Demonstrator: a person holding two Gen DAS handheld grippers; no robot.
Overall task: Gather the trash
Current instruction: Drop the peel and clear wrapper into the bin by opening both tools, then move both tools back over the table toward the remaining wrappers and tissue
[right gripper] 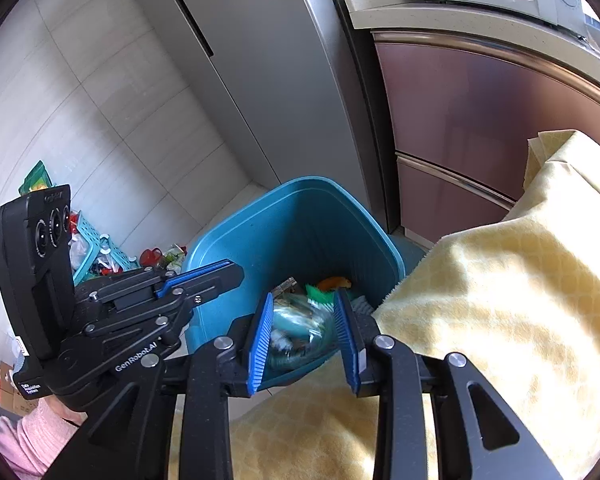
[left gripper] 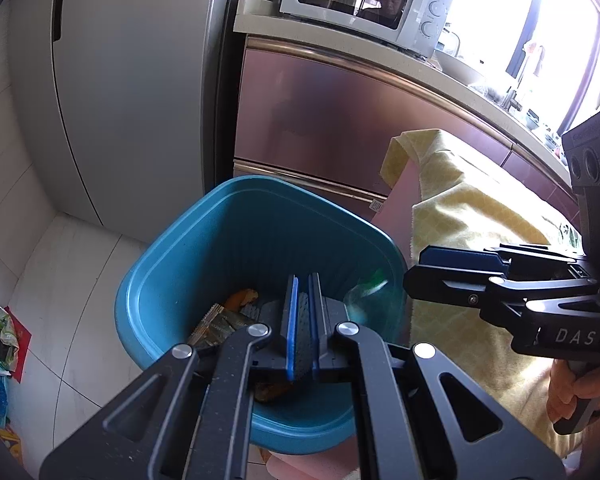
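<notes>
Kitchen floor, 2 handheld grippers poised over a teal wastebasket [left gripper: 204,240] beside a table draped in yellow cloth [right gripper: 500,300].

Left gripper [left gripper: 303,280]: blue pads [left gripper: 292,320] closed nearly flat together, nothing between them, aimed down into the bin mouth.

Right gripper [right gripper: 302,300]: pads [right gripper: 260,336] parted, jaws apart; a clear plastic bottle w/ green cap [right gripper: 300,328], blurred, framed between the pads over the bin. Contact w/ pads: cannot tell; looks loose. Same bottle seen from left wrist view at 3 o'clock inside the bin rim, a green-and-clear smear.

Already in the bin: orange peel [right gripper: 334,282] at 12 o'clock, a brown snack wrapper [left gripper: 216,326] at 9 o'clock.

Elsewhere: silver fridge [left gripper: 140,80] at 11 o'clock behind the bin, pink-fronted cabinet [left gripper: 340,120] under a white microwave [left gripper: 364,0] at 1 o'clock, more packets and a light-blue basket [right gripper: 92,240] on the tiles at 9 o'clock. Pink sleeve [right gripper: 32,436] at lower left of right wrist view.
</notes>
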